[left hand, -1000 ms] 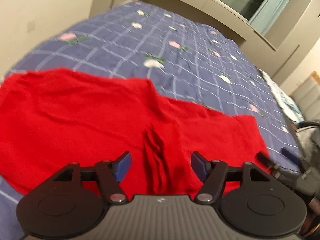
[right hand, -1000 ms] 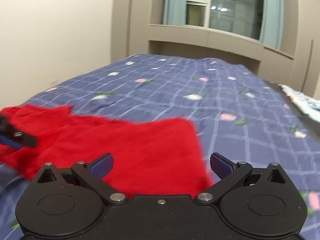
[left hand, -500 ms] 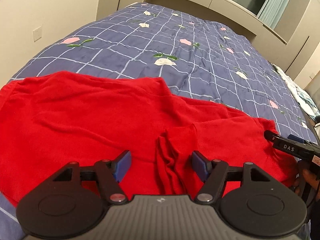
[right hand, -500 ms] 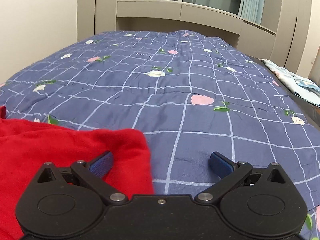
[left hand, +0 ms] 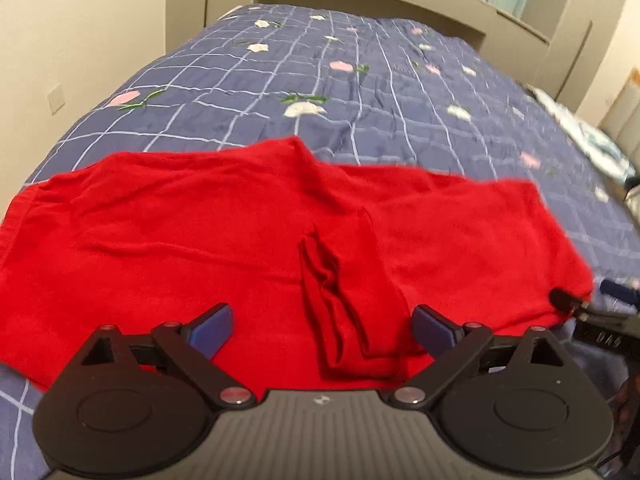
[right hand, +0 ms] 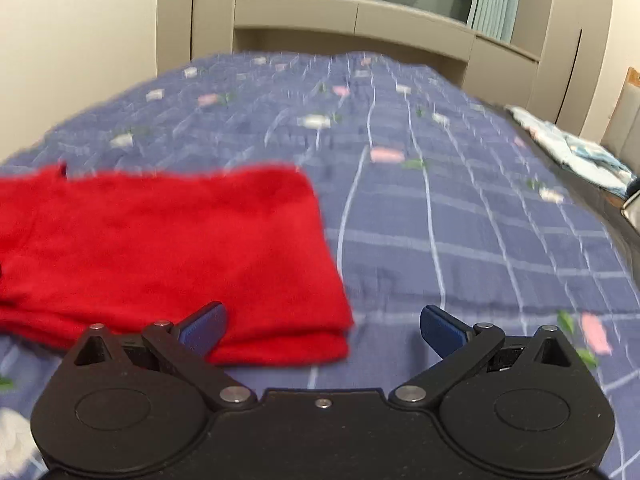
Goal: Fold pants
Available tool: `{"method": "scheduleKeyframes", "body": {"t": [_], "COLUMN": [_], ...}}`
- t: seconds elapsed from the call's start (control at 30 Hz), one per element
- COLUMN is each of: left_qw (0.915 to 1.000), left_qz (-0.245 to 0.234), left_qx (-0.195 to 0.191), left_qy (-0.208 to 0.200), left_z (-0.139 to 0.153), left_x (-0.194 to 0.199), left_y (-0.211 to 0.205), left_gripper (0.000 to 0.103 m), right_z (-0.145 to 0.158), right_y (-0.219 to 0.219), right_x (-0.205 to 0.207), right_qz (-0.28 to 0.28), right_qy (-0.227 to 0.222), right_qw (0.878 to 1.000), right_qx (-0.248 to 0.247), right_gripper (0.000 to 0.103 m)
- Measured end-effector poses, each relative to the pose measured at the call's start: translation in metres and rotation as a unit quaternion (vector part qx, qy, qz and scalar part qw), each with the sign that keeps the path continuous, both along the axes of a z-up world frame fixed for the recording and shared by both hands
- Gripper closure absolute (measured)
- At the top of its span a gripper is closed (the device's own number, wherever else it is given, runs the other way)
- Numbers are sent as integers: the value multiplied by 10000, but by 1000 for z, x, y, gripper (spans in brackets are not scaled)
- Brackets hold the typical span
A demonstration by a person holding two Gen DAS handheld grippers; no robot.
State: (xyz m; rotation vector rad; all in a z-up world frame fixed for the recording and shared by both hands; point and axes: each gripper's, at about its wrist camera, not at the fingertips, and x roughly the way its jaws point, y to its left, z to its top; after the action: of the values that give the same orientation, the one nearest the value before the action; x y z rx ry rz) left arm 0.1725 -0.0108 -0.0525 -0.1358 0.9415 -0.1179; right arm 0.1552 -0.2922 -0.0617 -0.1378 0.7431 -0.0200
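Red pants (left hand: 200, 240) lie spread across the near part of a blue plaid bed (left hand: 360, 92), with a bunched ridge of cloth (left hand: 340, 312) at the crotch. My left gripper (left hand: 322, 326) is open and empty, low over that ridge. The pants' right end (right hand: 180, 248) shows in the right wrist view with its folded corner near my right gripper (right hand: 322, 326), which is open and empty just above the bed. The right gripper's tip (left hand: 568, 302) shows at the pants' right edge in the left wrist view.
The bed's floral quilt (right hand: 440, 208) stretches away toward a beige headboard shelf (right hand: 360, 20) and window. A light patterned cloth (right hand: 580, 156) lies at the bed's far right edge. A wall (left hand: 60, 40) runs along the left.
Both grippers shifted and the views are blurred from motion. The right view swung left, so more of the red pants' end sits in front of the right gripper. Both stay open.
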Motion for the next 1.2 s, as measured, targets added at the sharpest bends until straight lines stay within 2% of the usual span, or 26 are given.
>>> {"method": "scheduleKeyframes", "body": {"t": [0.1, 0.23, 0.43, 0.53, 0.7, 0.83, 0.97, 1.2], "left_qw": [10000, 9994, 9972, 9946, 9914, 9908, 9870, 9717], "left_qz": [38, 233, 598, 899, 1256, 1316, 1552, 2222], "left_qx": [12, -260, 13, 132, 72, 14, -111, -407], "left_qy": [-5, -56, -455, -501, -360, -314, -412, -688], "left_z": [6, 25, 54, 60, 55, 45, 42, 41], "left_x": [-2, -12, -45, -64, -96, -111, -124, -123], "left_y": [-1, 11, 34, 47, 71, 82, 92, 115], "left_gripper": [3, 1, 0, 0, 0, 0, 0, 0], "right_z": [1, 19, 34, 36, 41, 42, 41, 35], "right_y": [-4, 11, 45, 68, 95, 110, 114, 122], "right_x": [3, -11, -50, -70, -110, -125, -125, -99], "right_qz": [-55, -59, 214, 325, 314, 538, 608, 755], "right_qy": [69, -153, -607, -782, -973, -959, -968, -1055], "right_qw": [9999, 9999, 9968, 9948, 9914, 9921, 9917, 9898], "right_qx": [143, -42, 470, 564, 820, 596, 591, 591], "right_gripper": [0, 0, 0, 0, 0, 0, 0, 0]}}
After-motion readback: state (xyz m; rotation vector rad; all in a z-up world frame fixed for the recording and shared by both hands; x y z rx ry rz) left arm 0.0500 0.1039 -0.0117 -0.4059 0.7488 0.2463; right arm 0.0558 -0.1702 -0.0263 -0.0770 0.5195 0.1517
